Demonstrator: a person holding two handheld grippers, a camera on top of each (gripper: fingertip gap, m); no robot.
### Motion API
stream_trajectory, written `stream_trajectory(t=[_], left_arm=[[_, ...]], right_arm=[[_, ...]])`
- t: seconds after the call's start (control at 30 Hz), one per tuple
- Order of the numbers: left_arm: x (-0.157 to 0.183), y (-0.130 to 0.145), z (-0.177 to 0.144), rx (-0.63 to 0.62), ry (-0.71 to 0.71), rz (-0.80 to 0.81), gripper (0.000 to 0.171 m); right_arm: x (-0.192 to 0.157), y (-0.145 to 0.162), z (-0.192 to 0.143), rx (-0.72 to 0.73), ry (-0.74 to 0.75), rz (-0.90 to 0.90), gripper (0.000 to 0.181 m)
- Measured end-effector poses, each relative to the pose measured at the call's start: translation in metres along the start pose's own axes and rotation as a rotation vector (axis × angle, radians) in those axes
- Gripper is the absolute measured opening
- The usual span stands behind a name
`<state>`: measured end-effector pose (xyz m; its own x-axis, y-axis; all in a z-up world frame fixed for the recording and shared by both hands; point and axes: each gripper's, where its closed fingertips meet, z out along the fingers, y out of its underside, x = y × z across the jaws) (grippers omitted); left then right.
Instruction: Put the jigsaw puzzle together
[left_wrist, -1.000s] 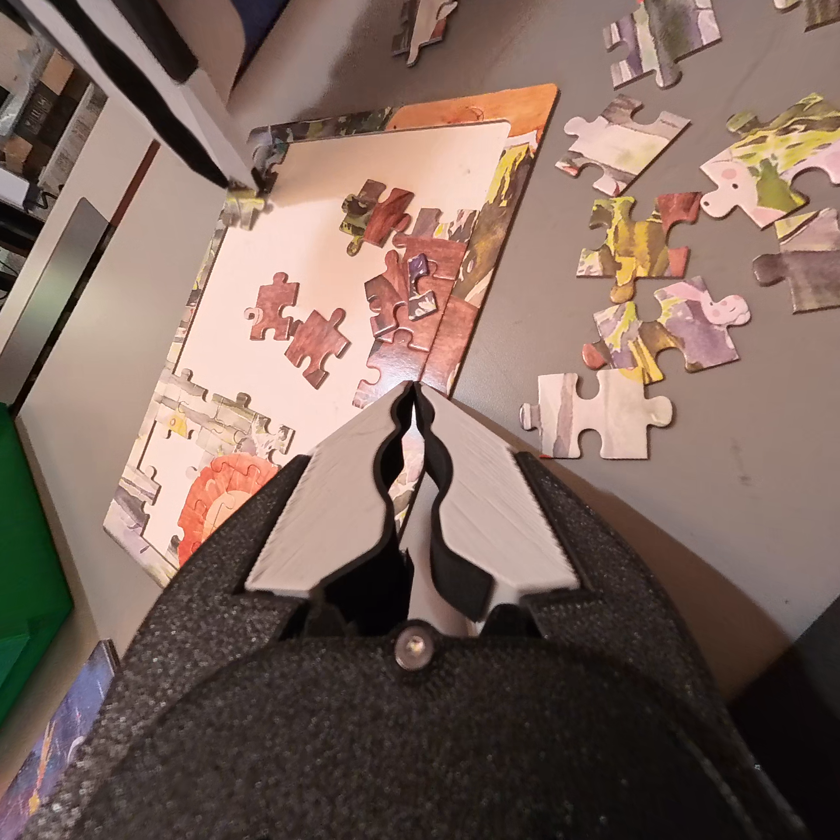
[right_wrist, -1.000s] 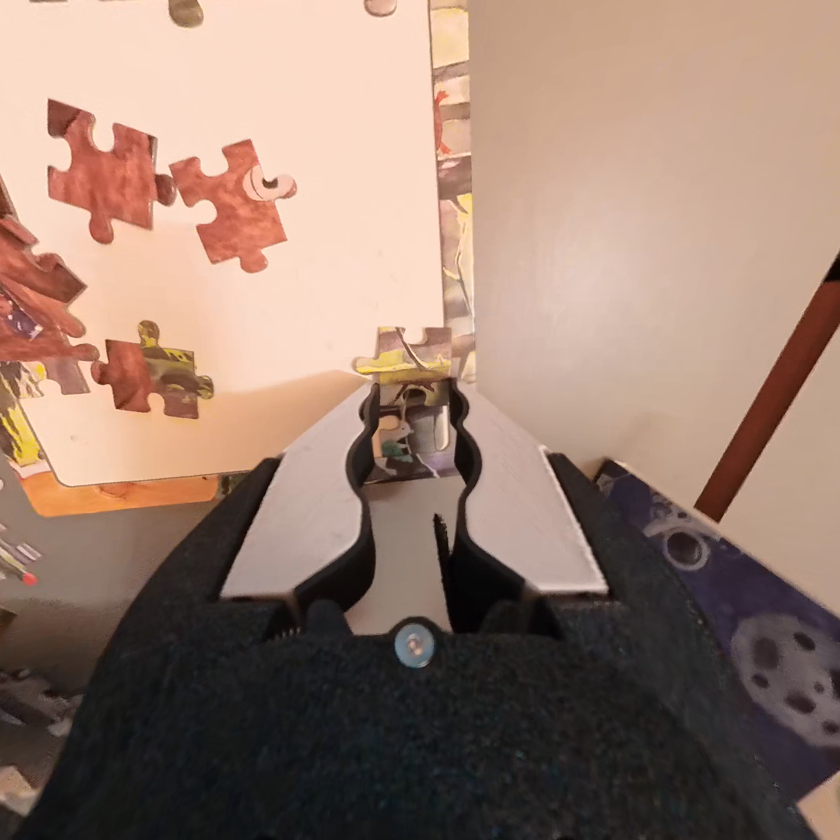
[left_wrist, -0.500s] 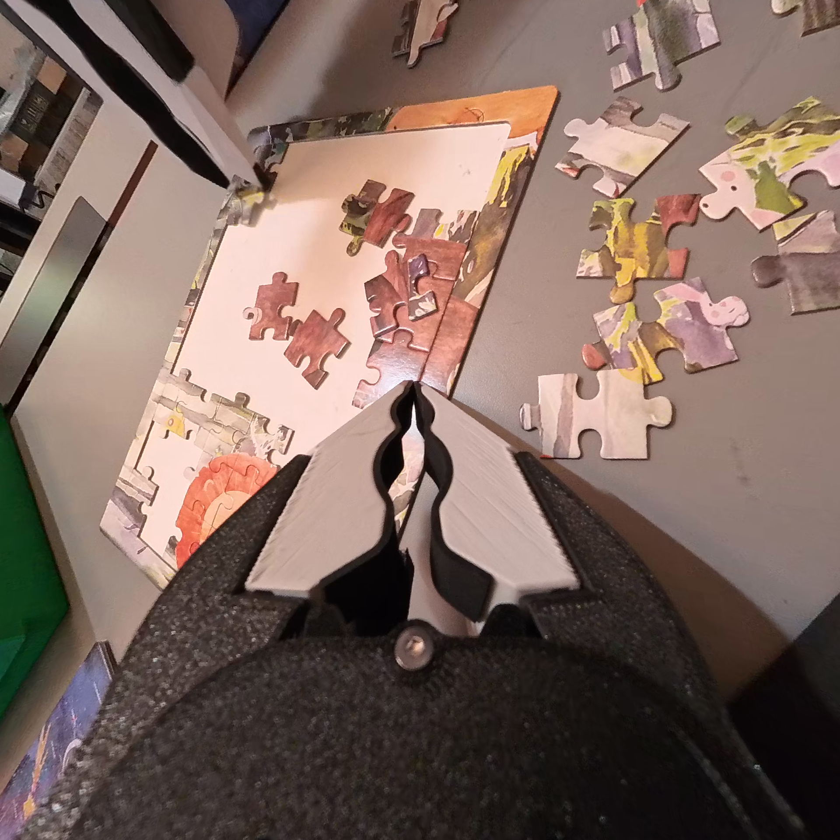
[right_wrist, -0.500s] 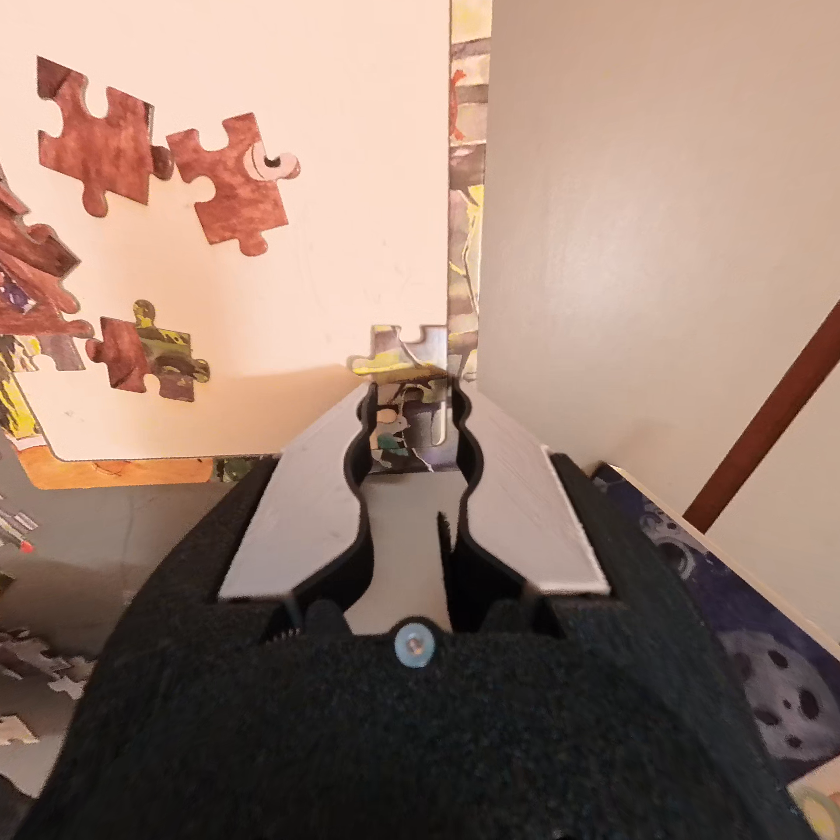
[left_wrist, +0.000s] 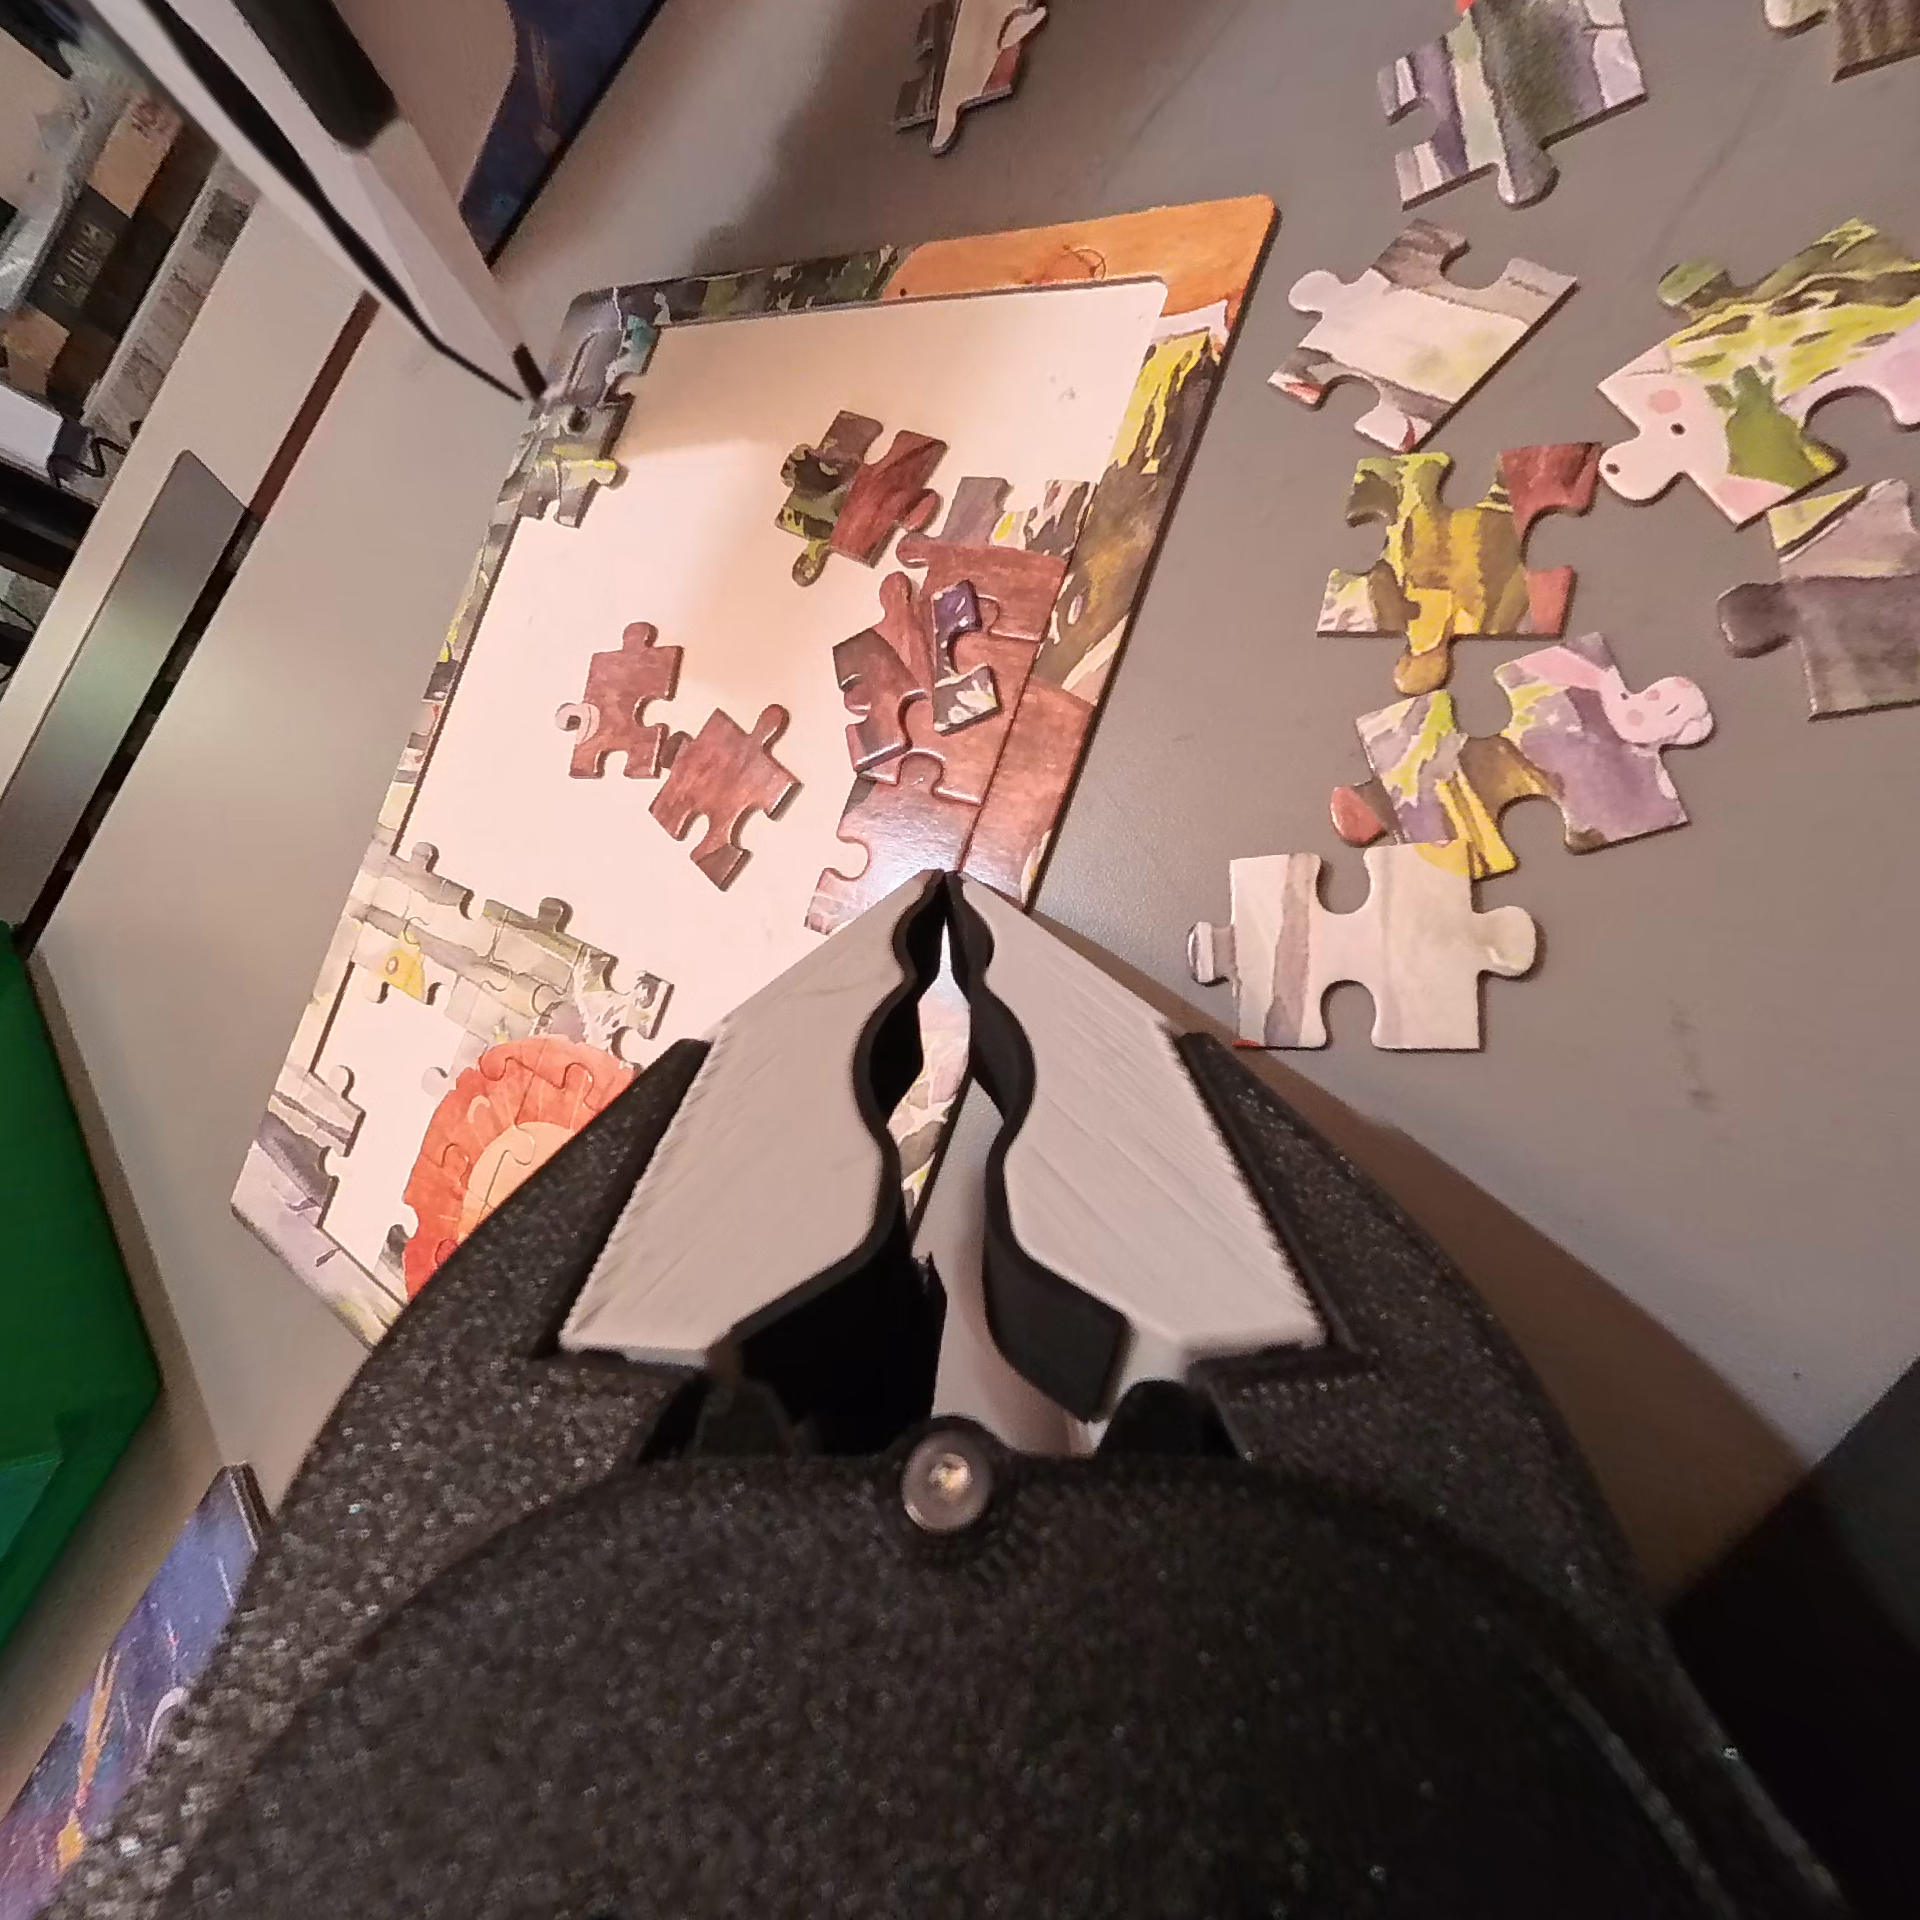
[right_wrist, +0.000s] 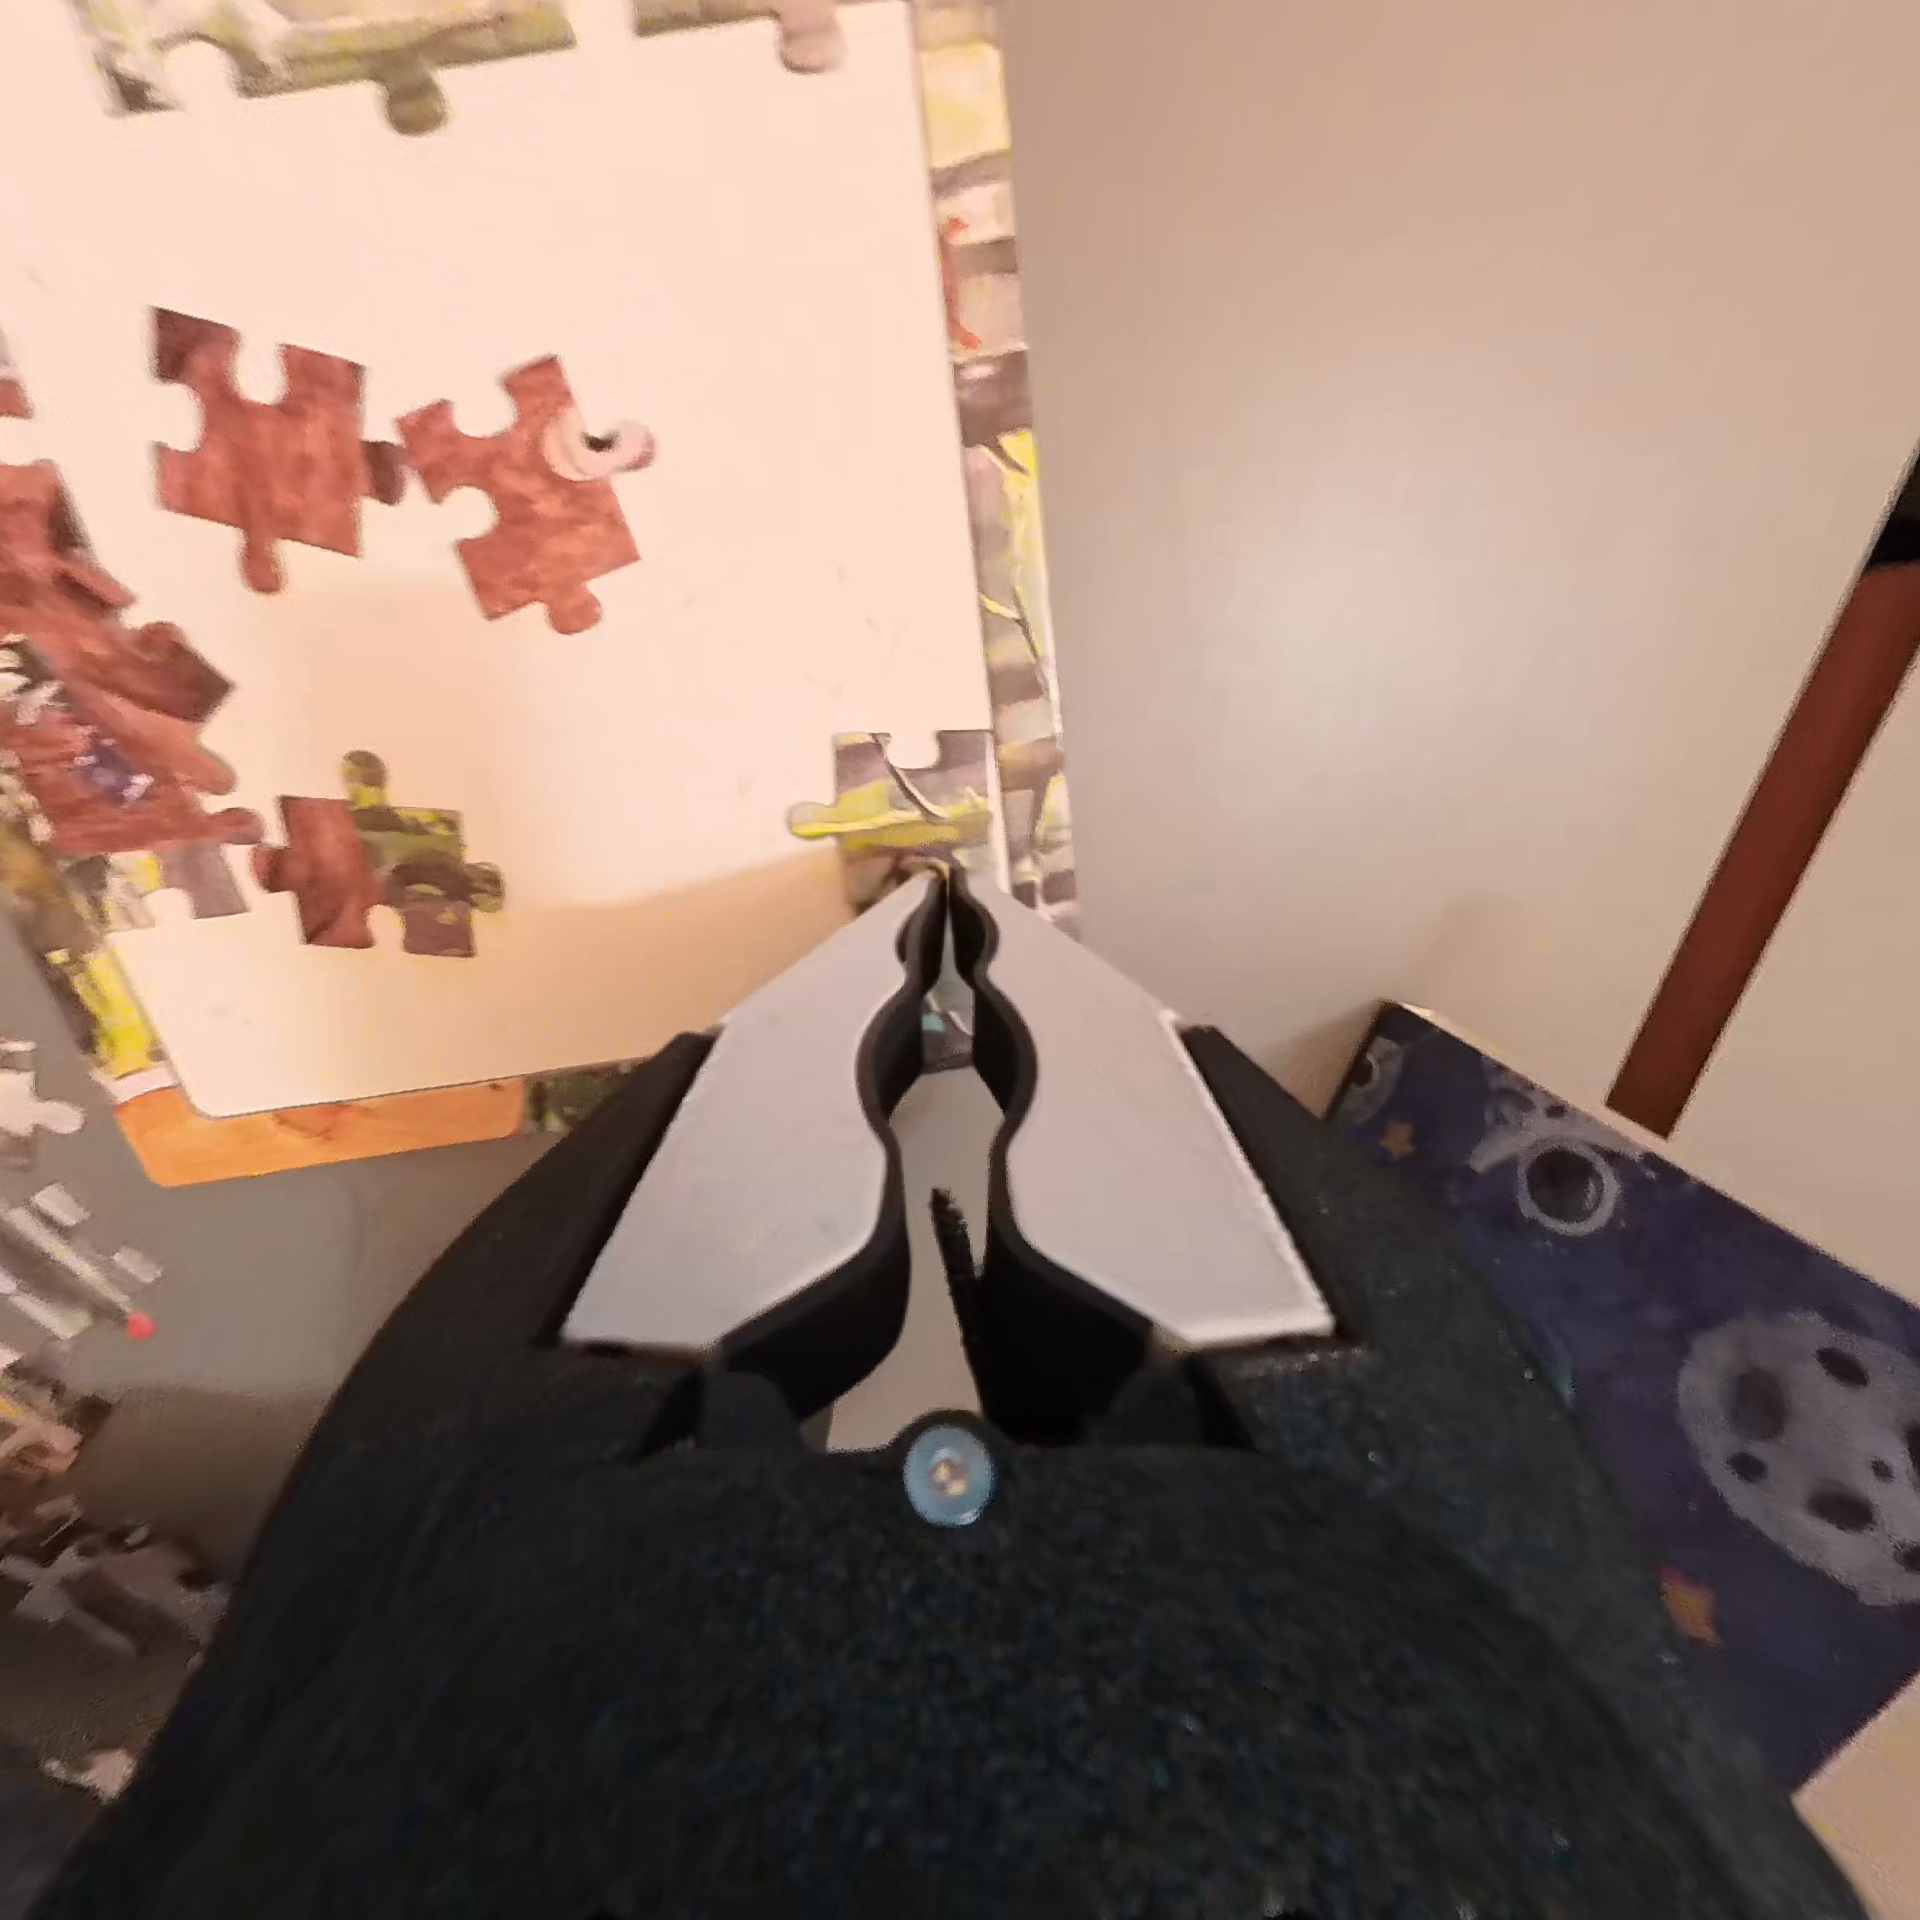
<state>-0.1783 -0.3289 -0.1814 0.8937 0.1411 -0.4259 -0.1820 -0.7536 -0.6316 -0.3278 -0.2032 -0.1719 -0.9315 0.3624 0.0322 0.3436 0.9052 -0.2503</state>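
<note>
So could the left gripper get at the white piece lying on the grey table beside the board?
Probably yes: the white piece lies flat and alone just right of the shut left gripper, nothing between them.

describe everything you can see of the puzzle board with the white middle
The puzzle board is a flat, thin rectangular tray with rounded corners, seemingly cardboard, lying on the grey table. Its printed frame, orange at one corner, surrounds a white recess. Joined pieces fill the corner with an orange sun; loose brown pieces lie scattered inside. The shut right gripper is at a corner piece.
</note>
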Motion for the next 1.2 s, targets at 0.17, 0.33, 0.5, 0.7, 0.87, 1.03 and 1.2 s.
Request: stream_trajectory(t=[0.17,0.33,0.5,0.7,0.87,1.03,1.2], left_arm=[[0.0,0.0,0.0,0.0,-0.002,0.003,0.0],[0.0,0.0,0.0,0.0,-0.001,0.001,0.0],[0.0,0.0,0.0,0.0,-0.001,0.001,0.0],[0.0,0.0,0.0,0.0,-0.001,0.001,0.0],[0.0,0.0,0.0,0.0,-0.001,0.001,0.0],[0.0,0.0,0.0,0.0,0.0,0.001,0.0],[0.0,0.0,0.0,0.001,0.002,-0.002,0.0]], right_arm=[[0.006,0.003,0.01,0.009,0.041,-0.001,0.0],[0.011,0.002,0.009,-0.004,0.067,-0.001,0.0],[0.002,-0.004,0.006,0.008,0.075,-0.01,0.0],[-0.008,-0.007,0.013,0.043,0.042,0.043,0.0],[-0.008,-0.009,0.013,0.07,0.013,0.138,0.0],[-0.009,-0.008,0.011,0.08,0.0,0.221,0.0],[-0.011,-0.001,-0.011,0.178,0.077,0.284,0.0]])
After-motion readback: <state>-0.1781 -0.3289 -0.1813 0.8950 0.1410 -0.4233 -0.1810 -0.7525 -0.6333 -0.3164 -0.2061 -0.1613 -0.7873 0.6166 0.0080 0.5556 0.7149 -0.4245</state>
